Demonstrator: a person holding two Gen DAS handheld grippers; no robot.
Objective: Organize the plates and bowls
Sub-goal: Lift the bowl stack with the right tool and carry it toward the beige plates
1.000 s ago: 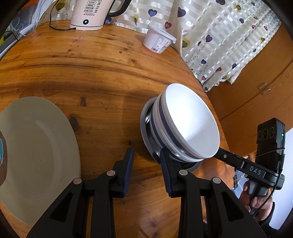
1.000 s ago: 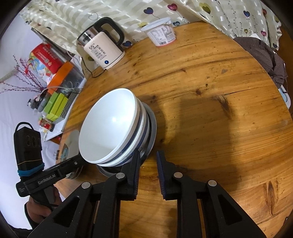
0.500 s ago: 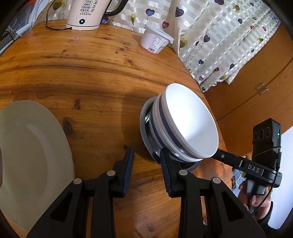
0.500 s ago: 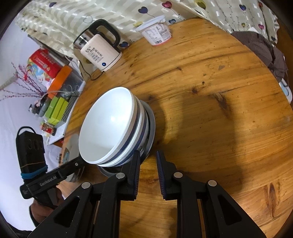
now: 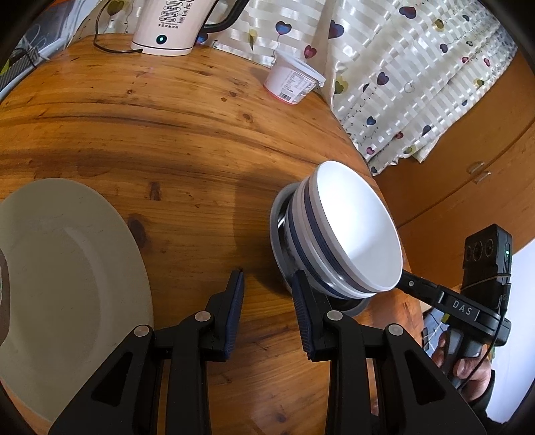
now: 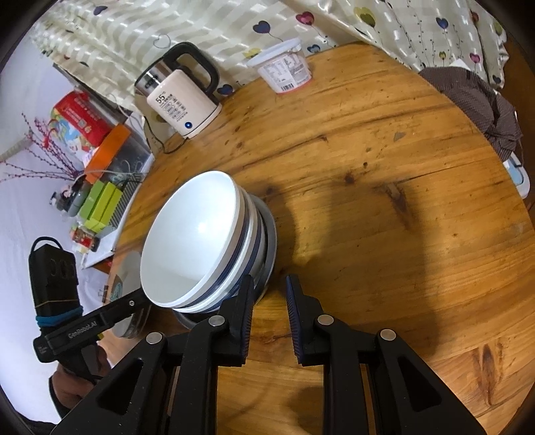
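Observation:
A stack of white bowls with blue stripes [image 5: 347, 241] [image 6: 194, 241] sits on a grey dish [image 5: 277, 231] near the round wooden table's edge. My left gripper [image 5: 267, 287] stands open over bare wood, its right finger beside the dish. The right gripper [image 6: 267, 291] is also open with nothing between its fingers, and its left finger lies against the stack's base. Each gripper shows in the other's view, reaching the stack from the opposite side: the right gripper [image 5: 444, 301] and the left gripper [image 6: 87, 324]. A large cream plate [image 5: 67, 284] lies left of the left gripper.
A cream electric kettle [image 6: 182, 100] [image 5: 167, 26] and a white tub [image 6: 284, 72] [image 5: 291, 83] stand at the table's far side by the heart-print curtain. A dark cloth [image 6: 478, 100] hangs over the far right edge. Boxes crowd a side surface [image 6: 100, 200].

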